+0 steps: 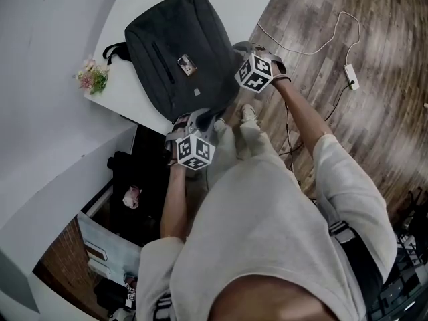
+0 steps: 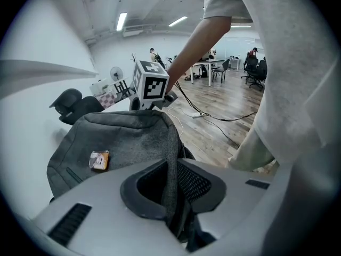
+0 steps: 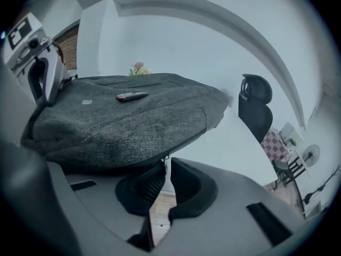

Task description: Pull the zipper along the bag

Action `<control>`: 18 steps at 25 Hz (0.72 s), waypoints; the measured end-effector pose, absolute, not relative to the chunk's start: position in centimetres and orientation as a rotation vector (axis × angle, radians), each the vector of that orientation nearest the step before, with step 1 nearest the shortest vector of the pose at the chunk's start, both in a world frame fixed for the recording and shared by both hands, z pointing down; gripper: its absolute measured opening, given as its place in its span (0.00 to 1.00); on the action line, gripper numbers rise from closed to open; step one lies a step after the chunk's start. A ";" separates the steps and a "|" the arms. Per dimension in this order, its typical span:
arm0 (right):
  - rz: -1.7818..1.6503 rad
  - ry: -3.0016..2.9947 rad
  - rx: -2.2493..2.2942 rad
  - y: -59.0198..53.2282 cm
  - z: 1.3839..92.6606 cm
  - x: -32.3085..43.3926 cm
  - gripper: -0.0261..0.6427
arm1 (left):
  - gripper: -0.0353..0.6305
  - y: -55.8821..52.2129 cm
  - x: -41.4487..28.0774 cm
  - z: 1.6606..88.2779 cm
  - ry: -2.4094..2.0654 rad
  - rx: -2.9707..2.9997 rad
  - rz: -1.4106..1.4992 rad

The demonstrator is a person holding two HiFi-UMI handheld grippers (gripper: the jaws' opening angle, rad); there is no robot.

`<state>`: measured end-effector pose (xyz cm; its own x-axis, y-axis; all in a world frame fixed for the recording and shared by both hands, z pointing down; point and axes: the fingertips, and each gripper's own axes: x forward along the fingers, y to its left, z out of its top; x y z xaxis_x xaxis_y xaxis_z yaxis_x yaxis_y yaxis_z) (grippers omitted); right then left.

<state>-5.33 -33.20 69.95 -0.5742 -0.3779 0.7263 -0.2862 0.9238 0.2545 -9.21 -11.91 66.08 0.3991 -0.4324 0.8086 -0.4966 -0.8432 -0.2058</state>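
Our left gripper (image 2: 171, 168) has its fingers (image 2: 198, 183) closed tight on a fold of the grey bag (image 2: 122, 137), right at the bag's near edge. The cloth runs up between them and out past their tips. Our right gripper (image 3: 164, 167) has its fingers (image 3: 189, 184) almost together, just under the bag's side edge. A tiny dark zipper tab (image 3: 164, 157) hangs from that edge and sits pinched between their tips. The bag lies flat on the white worktop (image 1: 130, 92), spreading away beyond both pairs of fingers. A small badge (image 2: 99, 160) sits on top of the bag, past the left fingers and a bit to their left. Some flowers (image 1: 92, 76) stand beyond the bag, far from the right fingers.
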 end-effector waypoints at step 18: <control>-0.781 -1.695 0.163 -32.9 70.8 -3.5 0.07 | 0.17 -12.1 -9.4 67.0 -0.870 2.519 1.406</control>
